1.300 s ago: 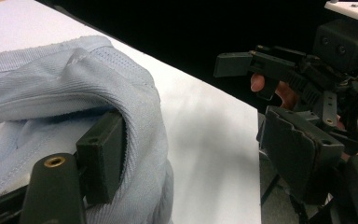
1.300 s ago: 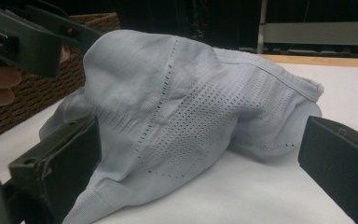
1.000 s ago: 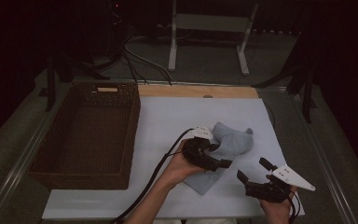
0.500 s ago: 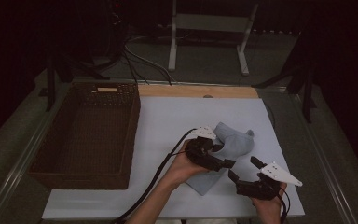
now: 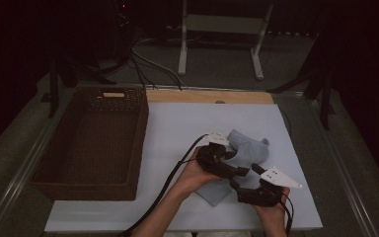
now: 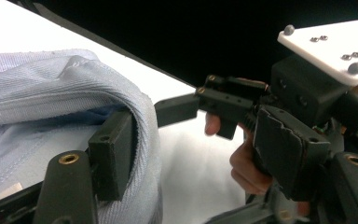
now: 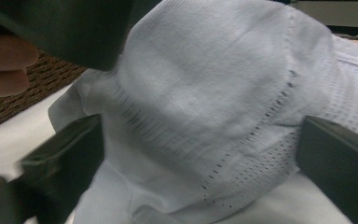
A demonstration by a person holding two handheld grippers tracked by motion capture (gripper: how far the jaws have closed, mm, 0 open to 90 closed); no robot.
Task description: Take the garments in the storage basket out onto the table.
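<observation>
Lying crumpled on the white counter, at about 4 o'clock from the counter's centre in the high view, is a pale blue garment — its near end runs down to 6 o'clock, under the two hands.

Left gripper: sits on top of the garment, held by the left hand, jaws pointing toward 4 o'clock. In the left gripper view a thick fold of the blue cloth wraps over the left-side jaw; the other jaw stands well apart at the right edge with bare counter between. Jaws parted, one hooked under the fold, no pinch seen.

Right gripper: at 5 o'clock on the counter, held by the right hand, grey three-cornered plate on top, jaws pointing toward 10 o'clock at the garment's near edge, just beside the left gripper's tips. Its jaws have just been closing a little. In the right gripper view a mound of perforated blue fabric lies between the two jaws, which stand wide at the frame's sides — the pads do not press on it, so released, not grasping.

Brown wicker basket: at 9 o'clock on the counter, well apart from the garment. A black cable trails from the left gripper toward 7 o'clock.
</observation>
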